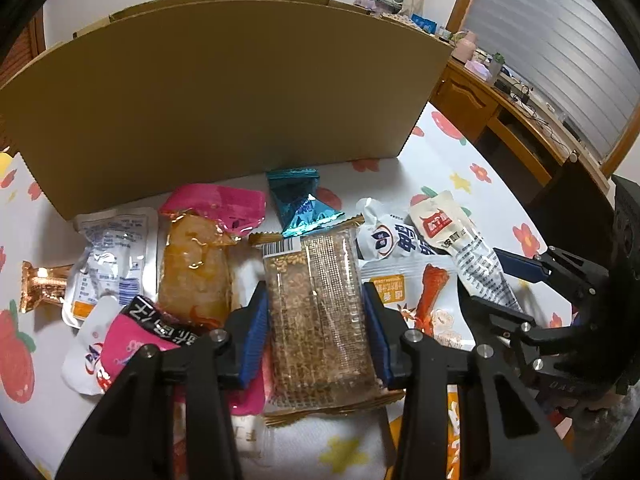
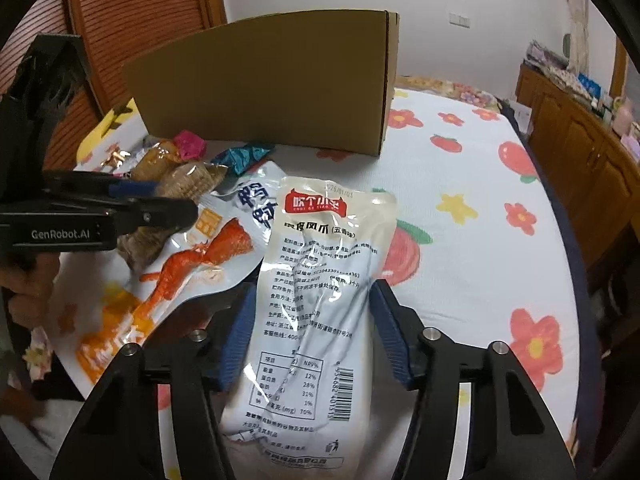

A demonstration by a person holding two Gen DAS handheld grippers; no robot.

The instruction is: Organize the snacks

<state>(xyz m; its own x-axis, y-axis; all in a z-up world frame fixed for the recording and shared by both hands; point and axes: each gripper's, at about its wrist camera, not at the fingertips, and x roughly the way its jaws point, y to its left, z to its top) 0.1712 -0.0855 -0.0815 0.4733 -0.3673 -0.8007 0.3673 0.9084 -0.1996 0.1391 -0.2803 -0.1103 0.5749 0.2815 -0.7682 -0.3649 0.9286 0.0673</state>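
- Gripping: left gripper (image 1: 316,320), blue pads (image 1: 256,332) pressed on both long edges of a clear-wrapped sesame bar (image 1: 316,304); the bar lies lengthwise between the fingers, its barcode end pointing toward the box.
- Right gripper (image 2: 312,332): blue pads (image 2: 390,340) flank a long cream pouch (image 2: 316,280) with a red logo and printed text. The left pad touches the pouch edge; a narrow gap shows at the right pad, so a firm clamp cannot be confirmed. In the left wrist view the same gripper (image 1: 516,276) sits at the right with the pouch (image 1: 460,240) running between its fingers.
- Beneath and left of the cream pouch: white packet with an orange chicken-claw picture (image 2: 192,264), lying flat on the cloth.
- Beside it: white packet with blue characters (image 1: 388,240).
- Behind the sesame bar: teal foil sachet (image 1: 304,204).
- Left of the bar: amber clear-wrapped piece with a pink header (image 1: 196,264), then a white-and-blue pouch (image 1: 112,256), a gold-wrapped candy (image 1: 44,284), and a pink-and-black packet (image 1: 140,340) nearest the camera.
- Backing the whole pile: cardboard box (image 1: 224,92), standing upright, touching none of the gripped items.
- Supporting surface: white tablecloth (image 2: 460,240) printed with red flowers, yellow stars and strawberries.
- Far right: wooden cabinet (image 2: 572,128) along the wall.
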